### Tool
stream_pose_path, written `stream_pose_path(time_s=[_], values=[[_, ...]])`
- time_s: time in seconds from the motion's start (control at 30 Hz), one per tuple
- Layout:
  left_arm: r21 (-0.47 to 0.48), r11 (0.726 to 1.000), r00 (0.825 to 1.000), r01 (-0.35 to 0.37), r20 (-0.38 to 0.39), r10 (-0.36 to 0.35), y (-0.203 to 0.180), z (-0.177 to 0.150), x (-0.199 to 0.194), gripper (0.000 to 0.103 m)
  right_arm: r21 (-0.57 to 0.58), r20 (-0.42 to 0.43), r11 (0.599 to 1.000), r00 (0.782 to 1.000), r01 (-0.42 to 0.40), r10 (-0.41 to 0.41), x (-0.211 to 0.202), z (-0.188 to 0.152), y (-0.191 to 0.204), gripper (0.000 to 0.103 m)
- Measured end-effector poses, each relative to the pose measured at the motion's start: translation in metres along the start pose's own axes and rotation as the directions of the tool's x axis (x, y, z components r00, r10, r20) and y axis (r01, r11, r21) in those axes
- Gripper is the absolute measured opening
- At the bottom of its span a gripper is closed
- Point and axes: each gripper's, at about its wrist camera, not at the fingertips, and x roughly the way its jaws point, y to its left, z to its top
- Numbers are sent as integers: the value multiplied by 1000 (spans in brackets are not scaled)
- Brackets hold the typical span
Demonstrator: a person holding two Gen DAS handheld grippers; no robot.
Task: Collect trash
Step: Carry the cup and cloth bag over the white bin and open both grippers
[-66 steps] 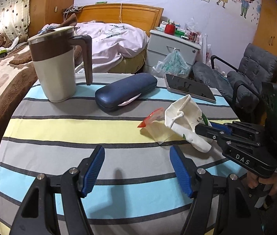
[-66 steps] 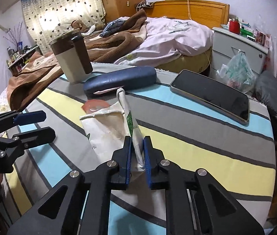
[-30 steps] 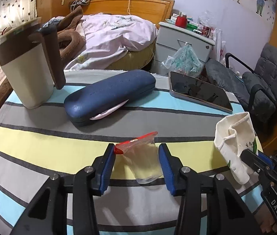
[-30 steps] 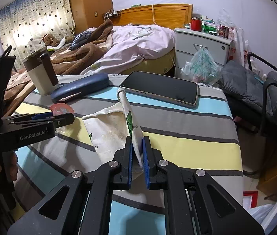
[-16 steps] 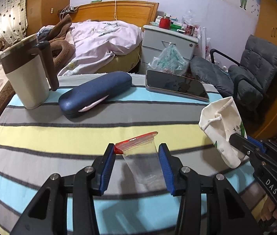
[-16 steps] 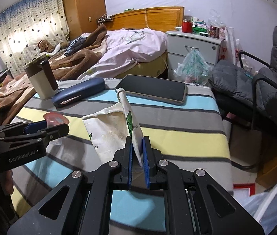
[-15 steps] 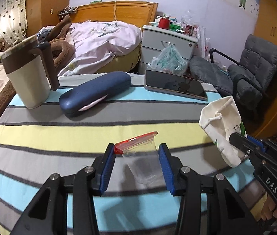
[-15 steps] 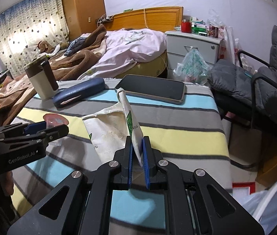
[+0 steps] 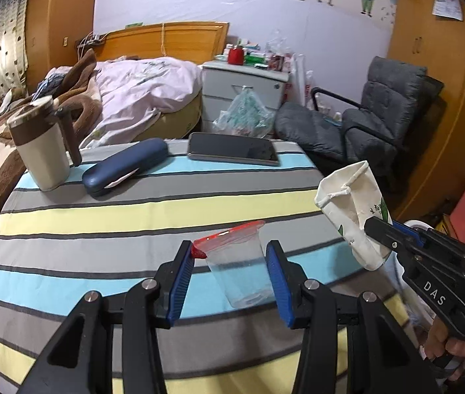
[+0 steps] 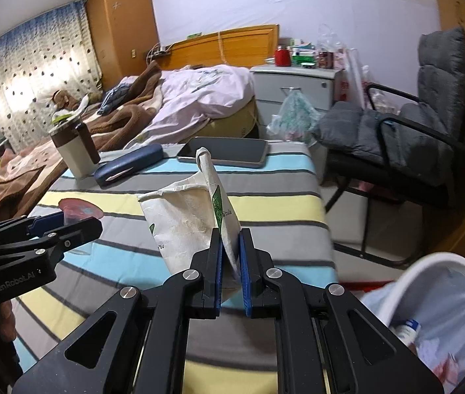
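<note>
My left gripper (image 9: 230, 279) is shut on a clear plastic cup with a red rim (image 9: 239, 262) and holds it above the striped table (image 9: 101, 216). My right gripper (image 10: 230, 262) is shut on a crushed white paper cup with green print (image 10: 193, 220), held up over the table's right edge. The paper cup also shows in the left wrist view (image 9: 354, 210), and the plastic cup's red rim shows in the right wrist view (image 10: 79, 211). A white trash bin with a liner (image 10: 442, 321) stands low at the right, with some trash inside.
On the table's far side stand a beige and brown mug (image 9: 43, 154), a blue glasses case (image 9: 124, 170) and a phone (image 9: 232, 152). A grey armchair (image 10: 406, 131), a nightstand (image 9: 242, 92) and a bed (image 9: 140, 95) lie beyond.
Both grippers have pulled back and to the right while still holding their cups. The trash bin has come into the right wrist view.
</note>
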Motion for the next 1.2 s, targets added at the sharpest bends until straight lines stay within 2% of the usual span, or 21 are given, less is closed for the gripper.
stream_pose_path(time_s=[0.33,0.6,0.9,1.2], values=[[61,996,997,66,32,-68,-48,-7,-25,47,58,47,996,997,62,-65,-37,-13,-24,12],[117,985,990,124,47,-130,-89,-13,-38,47,120,82,984,986,133,-144,-69,-27,-50,12],[187,959,974,212,33,-222,-145,-21,-42,47,199,92,954,965,224,-246,-100,-46,-86,12],[249,925,955,288,-8,-295,-199,-27,-36,47,254,60,916,940,310,-335,-118,-65,-115,12]])
